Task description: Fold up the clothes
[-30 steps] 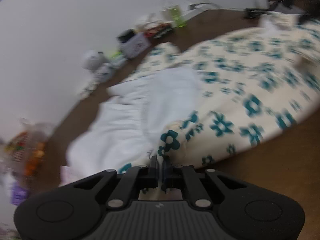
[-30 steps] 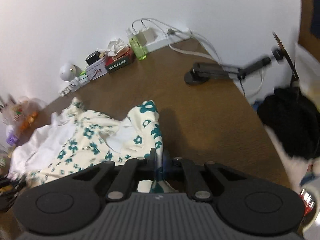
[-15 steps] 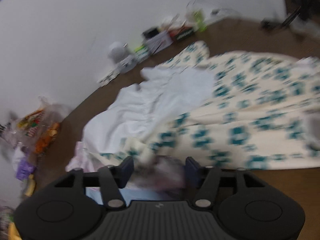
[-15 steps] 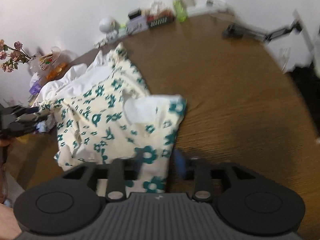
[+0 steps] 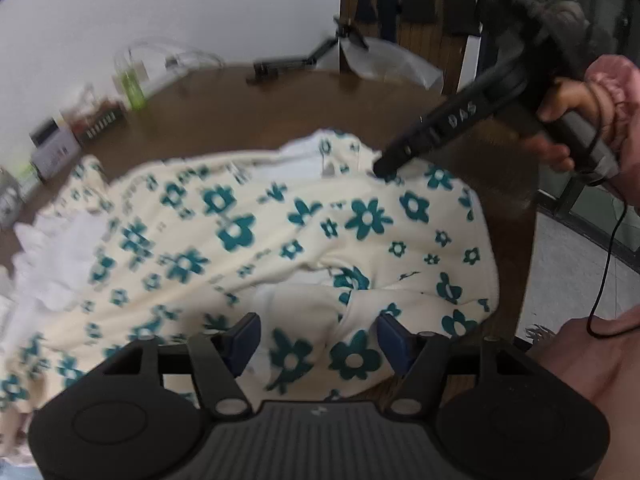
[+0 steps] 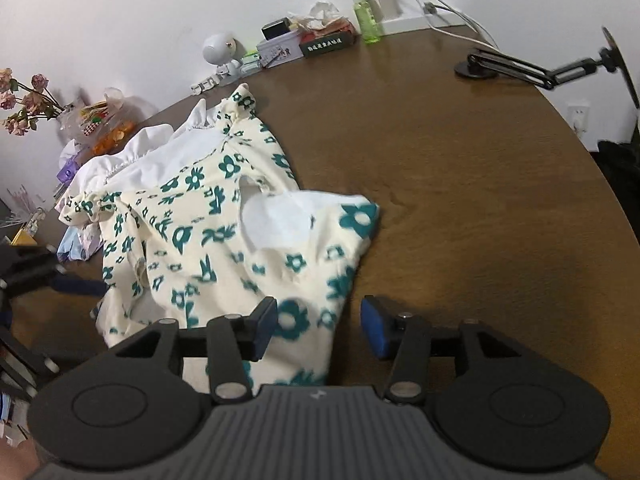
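A: What's the cloth like?
B: A soft, rumpled cream garment (image 6: 224, 236) printed with teal flowers, white lining showing, lying centre-left on the brown wood-grain bench (image 6: 460, 168).
A: Any lettering?
B: "DAS" on the black arm of the right gripper (image 5: 384, 166) at upper right of the left view.
A: And the grippers?
B: The left gripper (image 5: 318, 342) is closing, cloth between its unpressed pads; the right gripper (image 6: 318, 328), angled down, is released.

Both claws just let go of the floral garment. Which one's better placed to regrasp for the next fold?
Left, probably. The left claw has floral garment filling its open gap, jaws now closing. The right claw sits at the garment's edge, half over bare table.
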The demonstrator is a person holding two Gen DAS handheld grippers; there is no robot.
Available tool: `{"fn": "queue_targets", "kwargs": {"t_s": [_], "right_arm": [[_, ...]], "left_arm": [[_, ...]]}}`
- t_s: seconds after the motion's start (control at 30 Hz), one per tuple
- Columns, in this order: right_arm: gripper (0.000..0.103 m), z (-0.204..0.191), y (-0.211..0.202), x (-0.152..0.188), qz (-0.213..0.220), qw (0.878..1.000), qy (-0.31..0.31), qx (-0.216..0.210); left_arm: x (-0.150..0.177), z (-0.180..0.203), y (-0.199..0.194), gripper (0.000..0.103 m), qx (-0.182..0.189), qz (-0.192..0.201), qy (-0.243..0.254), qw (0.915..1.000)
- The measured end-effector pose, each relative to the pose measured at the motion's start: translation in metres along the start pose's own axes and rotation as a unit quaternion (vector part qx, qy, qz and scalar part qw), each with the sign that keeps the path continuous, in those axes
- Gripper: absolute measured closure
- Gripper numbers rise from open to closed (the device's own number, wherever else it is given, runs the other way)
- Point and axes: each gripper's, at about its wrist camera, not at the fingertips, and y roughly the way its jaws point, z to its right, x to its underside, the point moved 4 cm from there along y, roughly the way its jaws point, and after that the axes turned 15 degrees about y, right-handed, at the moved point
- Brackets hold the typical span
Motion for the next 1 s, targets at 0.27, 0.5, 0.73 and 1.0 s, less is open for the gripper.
{"fn": "queue_targets", "kwargs": {"t_s": [0.27, 0.5, 0.73, 1.0], "right_arm": [[0.097, -0.014, -0.006, 0.019, -0.017, 0.999, -0.032, -0.006], [0.096, -0.052, -0.009, 0.056, -0.082, 0.991, -0.084, -0.071], [0.084, -0.061, -0.028, 0.06, -0.062, 0.987, -0.137, -0.062], [0.065, -0.066, -0.048, 0.097, -0.02, 0.968, -0.248, -0.012]], "left_arm": [[0.031, 0.014, -0.02, 0.098, -0.007, -0.007, -0.017, 0.9998], [0.088, 0.013, -0.071, 0.098, -0.057, -0.02, -0.082, 0.9948], [0.123, 0.018, -0.089, 0.098, -0.104, -0.042, -0.113, 0.9873], [0.148, 0.025, -0.101, 0.09, -0.144, -0.048, -0.119, 0.9812]]}}
